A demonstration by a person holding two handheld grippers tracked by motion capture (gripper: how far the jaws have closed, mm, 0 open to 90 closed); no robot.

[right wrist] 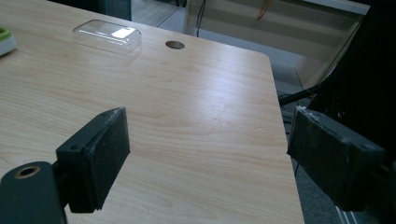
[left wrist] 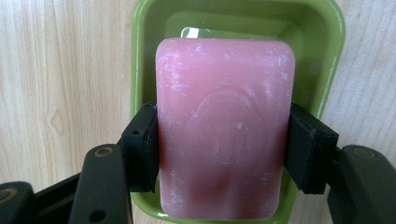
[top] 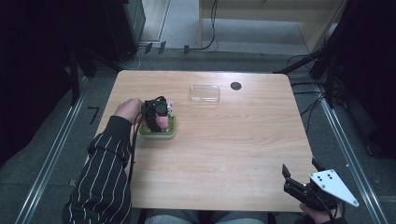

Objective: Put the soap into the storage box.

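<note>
A pink soap bar [left wrist: 224, 135] sits between the two black pads of my left gripper [left wrist: 223, 149], which is shut on its long sides. Beneath the bar lies a green soap dish [left wrist: 322, 42], and the bar hangs over its hollow. From above, the left gripper [top: 161, 122] points down at the green dish [top: 159, 132] at the table's left, with the soap bar [top: 163, 122] pink between its jaws. My right gripper [top: 299, 173] stays at the table's near right corner, open and holding nothing, its pads [right wrist: 107, 149] wide apart.
A clear plastic lid [top: 204, 93] lies at the back middle of the wooden table [top: 224, 149], with a round cable hole [top: 236, 86] to its right. In the right gripper view the clear lid [right wrist: 108, 35] and the hole [right wrist: 175, 45] lie far ahead.
</note>
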